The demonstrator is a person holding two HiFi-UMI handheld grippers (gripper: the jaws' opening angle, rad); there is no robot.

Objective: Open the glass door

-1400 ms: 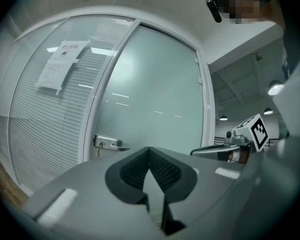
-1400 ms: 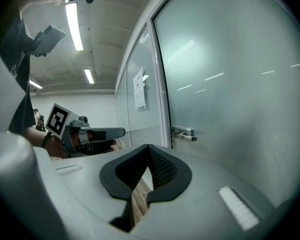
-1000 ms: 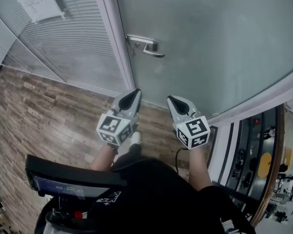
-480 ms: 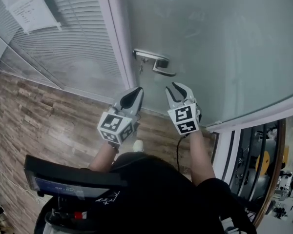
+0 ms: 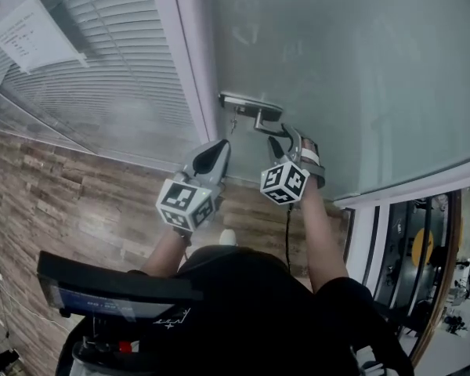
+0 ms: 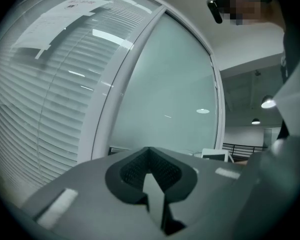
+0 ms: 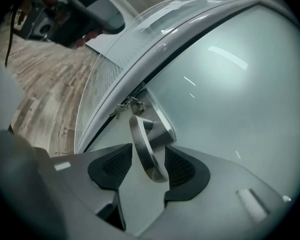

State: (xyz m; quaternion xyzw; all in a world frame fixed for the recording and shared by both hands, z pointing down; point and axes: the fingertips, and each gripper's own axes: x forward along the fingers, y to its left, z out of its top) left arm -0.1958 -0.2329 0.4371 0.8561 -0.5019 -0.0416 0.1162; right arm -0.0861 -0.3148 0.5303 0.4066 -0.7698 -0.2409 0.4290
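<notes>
Above brown wood-plank flooring [image 5: 63, 186], the frosted glass door [image 5: 360, 69] is seen closed. Its curved silver metal lever handle [image 7: 145, 149] is straddled, ungripped, by the grey right gripper [image 5: 284, 138], whose jaws have just been opening. The grey left gripper [image 5: 211, 155] is pinched together on nothing. Gripping and turning the handle remain to be done.

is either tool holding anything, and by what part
Nothing held. The right tool, whose jaws have just been opening, straddles the free end of the door handle without pressing it; the left tool is shut, empty.

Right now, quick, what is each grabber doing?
Left gripper: shut, holding nothing.
Right gripper: open, jaws just opened, door handle between them, not squeezed yet.
</notes>
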